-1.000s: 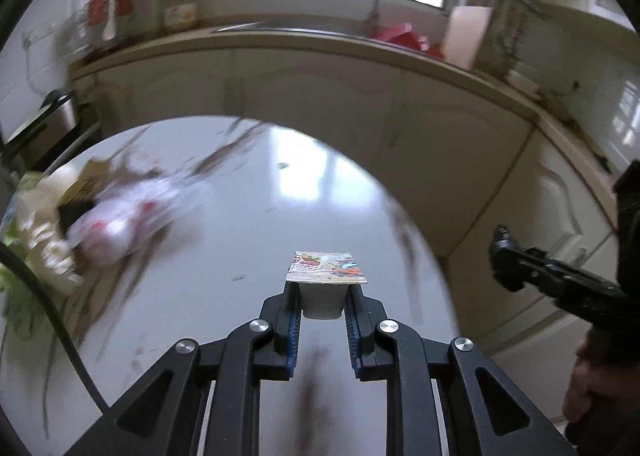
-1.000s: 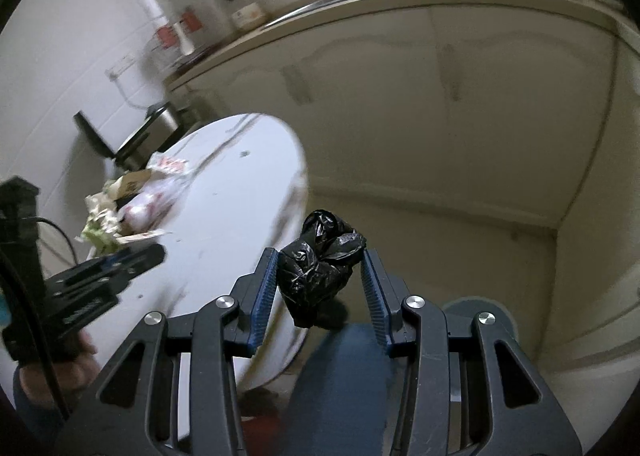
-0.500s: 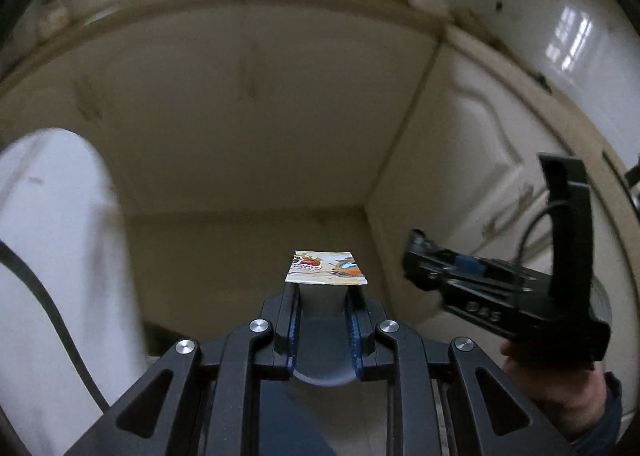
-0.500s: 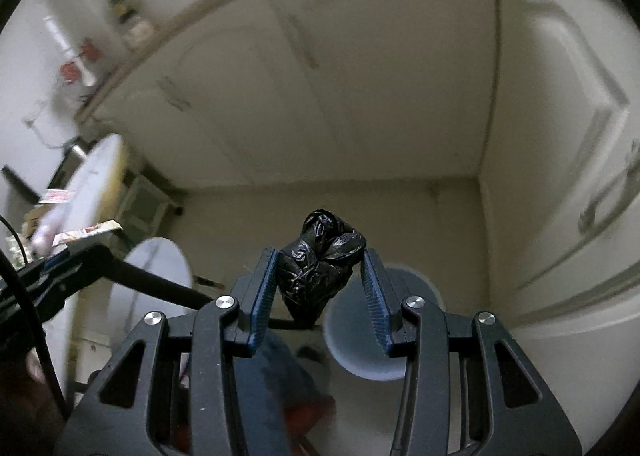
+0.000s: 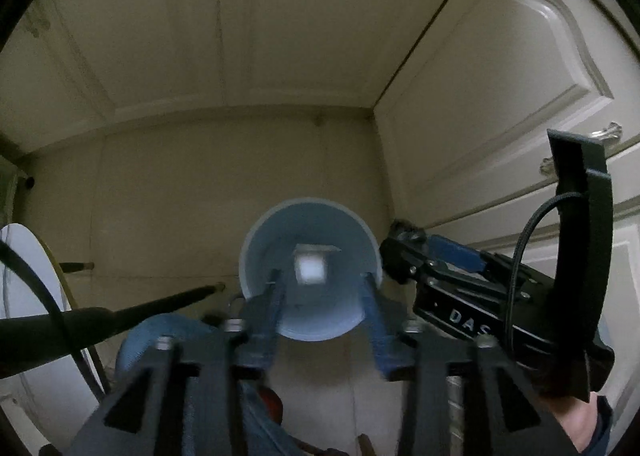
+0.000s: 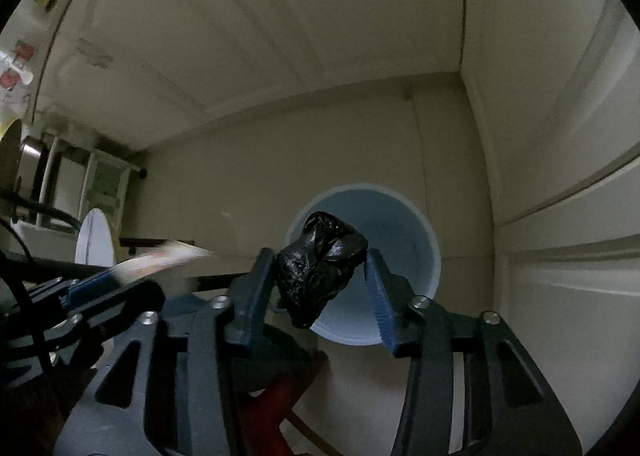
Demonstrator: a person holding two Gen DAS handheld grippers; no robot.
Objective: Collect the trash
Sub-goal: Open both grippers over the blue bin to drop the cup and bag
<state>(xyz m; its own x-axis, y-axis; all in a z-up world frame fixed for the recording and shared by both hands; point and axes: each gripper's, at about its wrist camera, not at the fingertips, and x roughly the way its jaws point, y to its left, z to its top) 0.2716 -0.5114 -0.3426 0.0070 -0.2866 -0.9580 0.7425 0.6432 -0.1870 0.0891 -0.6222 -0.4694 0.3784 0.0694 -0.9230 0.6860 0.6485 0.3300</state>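
A light blue round bin (image 5: 256,256) stands on the floor in the cabinet corner. My left gripper (image 5: 322,292) hangs over its mouth, and its jaws are opening with nothing between them. The small white cup (image 5: 310,270) is a blur below the pads, dropping into the bin. My right gripper (image 6: 322,268) is also above the bin (image 6: 420,240), and its jaws are opening. The crumpled black bag (image 6: 320,276) sits between them and touches both pads. In the left wrist view the right gripper's tip (image 5: 394,252) reaches to the bin's right rim.
Cream cabinet doors (image 5: 500,95) close in behind and to the right of the bin. The white round table's edge (image 5: 24,296) and a dark leg (image 5: 160,304) lie to the left. A person's blue-clad knee (image 5: 160,336) is below the grippers. Metal shelving (image 6: 60,175) stands at far left.
Both grippers swung off the table and tilted down over the floor bin. The left jaws spread and the cup dropped free. The right jaws widened a little around the black bag.
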